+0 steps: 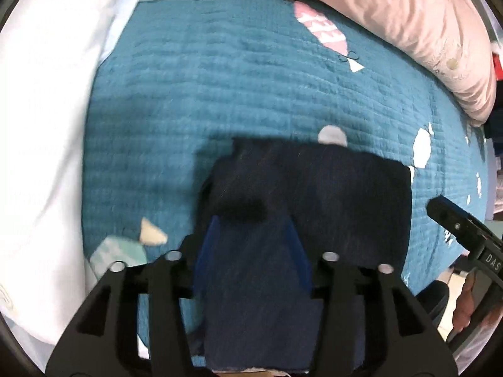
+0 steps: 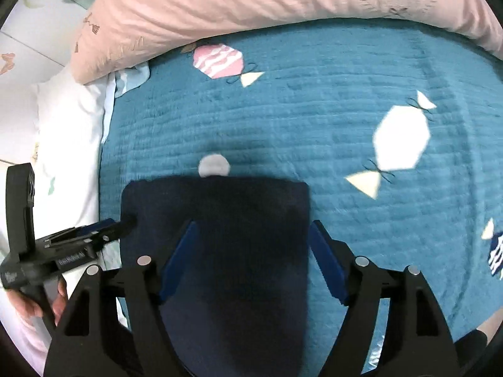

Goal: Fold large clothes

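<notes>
A dark navy garment (image 1: pixel 330 194) (image 2: pixel 220 207) lies folded into a flat rectangle on the teal quilt (image 1: pixel 220 78) (image 2: pixel 314 110). My left gripper (image 1: pixel 251 238) hangs over its left part, blue pads apart, with only cloth showing below them. The right wrist view shows the left gripper (image 2: pixel 94 235) from the side, its tip at the garment's left edge. My right gripper (image 2: pixel 251 251) hovers over the garment's right part, jaws wide, one blue pad (image 2: pixel 327 260) past the cloth's right edge. The right gripper (image 1: pixel 456 223) also shows at the right of the left wrist view.
A pink pillow (image 1: pixel 393 15) (image 2: pixel 220 0) lies along the far side of the quilt. White bedding (image 1: pixel 41 125) (image 2: pixel 63 125) borders the quilt on the left. Sweet-shaped patches (image 2: pixel 399 138) dot the quilt. A hand (image 2: pixel 31 301) holds the left gripper's handle.
</notes>
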A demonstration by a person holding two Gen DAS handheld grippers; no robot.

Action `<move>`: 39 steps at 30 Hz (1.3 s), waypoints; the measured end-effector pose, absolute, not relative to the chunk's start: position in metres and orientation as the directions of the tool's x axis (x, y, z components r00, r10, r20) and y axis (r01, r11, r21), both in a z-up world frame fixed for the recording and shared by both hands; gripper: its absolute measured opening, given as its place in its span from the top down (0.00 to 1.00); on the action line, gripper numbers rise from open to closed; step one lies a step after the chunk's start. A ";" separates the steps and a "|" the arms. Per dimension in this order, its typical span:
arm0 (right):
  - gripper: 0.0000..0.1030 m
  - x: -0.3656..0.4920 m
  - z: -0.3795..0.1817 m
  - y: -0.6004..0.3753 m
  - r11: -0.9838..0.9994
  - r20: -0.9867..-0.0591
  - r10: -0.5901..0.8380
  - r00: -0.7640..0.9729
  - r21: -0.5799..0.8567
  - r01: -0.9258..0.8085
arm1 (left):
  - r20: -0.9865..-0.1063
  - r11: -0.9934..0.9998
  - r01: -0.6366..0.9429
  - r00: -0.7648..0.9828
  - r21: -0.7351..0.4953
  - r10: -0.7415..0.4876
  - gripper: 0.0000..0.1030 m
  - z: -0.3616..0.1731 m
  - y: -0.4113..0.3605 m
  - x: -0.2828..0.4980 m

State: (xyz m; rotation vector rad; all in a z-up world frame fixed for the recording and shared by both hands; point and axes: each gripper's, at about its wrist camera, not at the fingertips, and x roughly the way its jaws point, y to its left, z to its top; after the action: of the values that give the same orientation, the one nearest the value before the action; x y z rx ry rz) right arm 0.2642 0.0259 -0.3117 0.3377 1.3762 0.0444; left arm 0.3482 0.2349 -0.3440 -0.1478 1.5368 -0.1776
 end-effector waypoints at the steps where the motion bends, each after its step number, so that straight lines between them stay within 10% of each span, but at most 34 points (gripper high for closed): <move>1: 0.26 0.258 -0.312 0.022 0.952 -0.956 0.228 0.185 0.259 0.165 | -0.977 0.977 0.015 0.023 -0.213 -0.214 0.45 -0.345 0.242 0.343; 25: 0.11 0.179 -0.403 0.018 0.846 -0.900 0.436 0.027 0.420 0.329 | -0.836 0.842 -0.093 -0.104 -0.531 -0.539 0.36 -0.417 0.301 0.260; 33: 0.26 0.178 -0.395 0.025 0.812 -0.854 0.519 0.034 0.506 0.291 | -0.802 0.816 -0.068 -0.155 -0.574 -0.577 0.59 -0.416 0.300 0.252; 39: 0.10 0.183 -0.410 0.028 0.841 -0.882 0.472 0.022 0.457 0.288 | -0.815 0.828 -0.075 -0.146 -0.556 -0.561 0.34 -0.430 0.291 0.254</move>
State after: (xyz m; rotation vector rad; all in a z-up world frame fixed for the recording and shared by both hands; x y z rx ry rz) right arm 0.1829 0.0283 -0.4102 0.6177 1.5743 0.1568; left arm 0.2545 0.2911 -0.4298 -0.5006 1.6827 -0.4542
